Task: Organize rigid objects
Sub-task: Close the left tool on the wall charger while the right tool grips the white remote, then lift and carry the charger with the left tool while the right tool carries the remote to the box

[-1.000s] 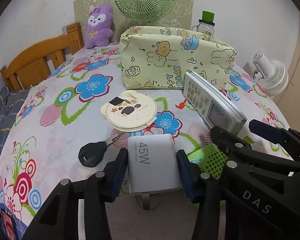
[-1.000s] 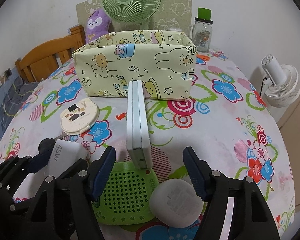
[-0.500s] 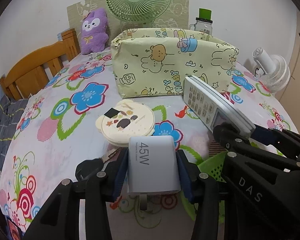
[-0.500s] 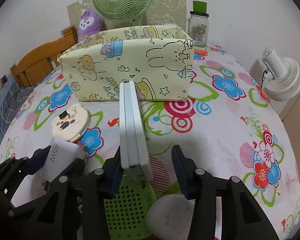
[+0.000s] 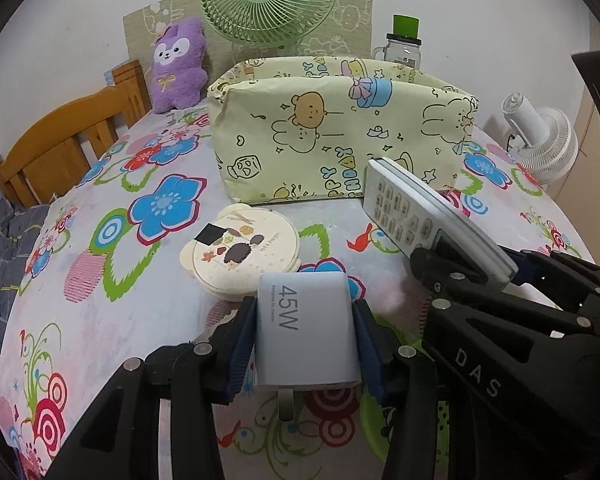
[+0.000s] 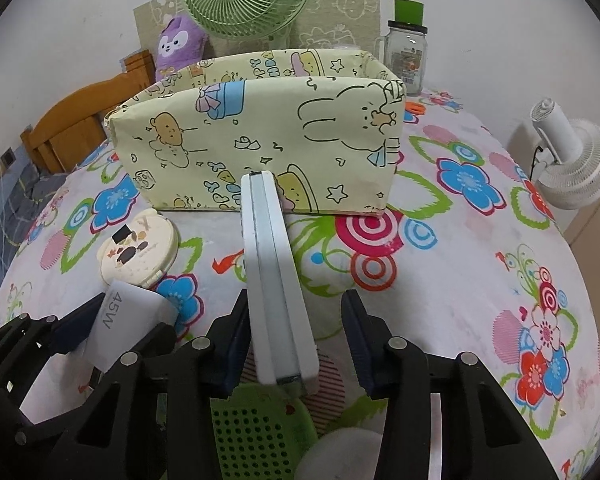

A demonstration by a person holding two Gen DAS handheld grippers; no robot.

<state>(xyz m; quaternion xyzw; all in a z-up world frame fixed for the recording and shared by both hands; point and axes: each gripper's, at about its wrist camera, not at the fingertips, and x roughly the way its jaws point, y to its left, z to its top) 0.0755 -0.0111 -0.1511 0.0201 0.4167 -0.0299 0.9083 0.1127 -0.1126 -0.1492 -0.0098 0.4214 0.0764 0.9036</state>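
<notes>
My left gripper (image 5: 306, 340) is shut on a white 45W charger (image 5: 306, 330) and holds it above the floral tablecloth; the charger also shows in the right wrist view (image 6: 128, 322). My right gripper (image 6: 296, 340) holds a white remote control (image 6: 274, 276) on edge; the left pad touches it and a gap shows at the right pad. The remote also shows in the left wrist view (image 5: 428, 216). The yellow cartoon-print storage box (image 6: 268, 136) stands open-topped beyond both grippers, also in the left wrist view (image 5: 340, 136).
A round cream compact (image 5: 244, 254) lies before the box. A green perforated object (image 6: 256, 436) and a white rounded object (image 6: 340, 456) lie under my right gripper. A green fan (image 5: 268, 0), purple plush (image 5: 178, 66), jar (image 6: 406, 52) and white fan (image 6: 572, 160) stand around.
Both grippers rose and moved toward the box. My right gripper closed in on the remote and lifted it. The black key is hidden now.
</notes>
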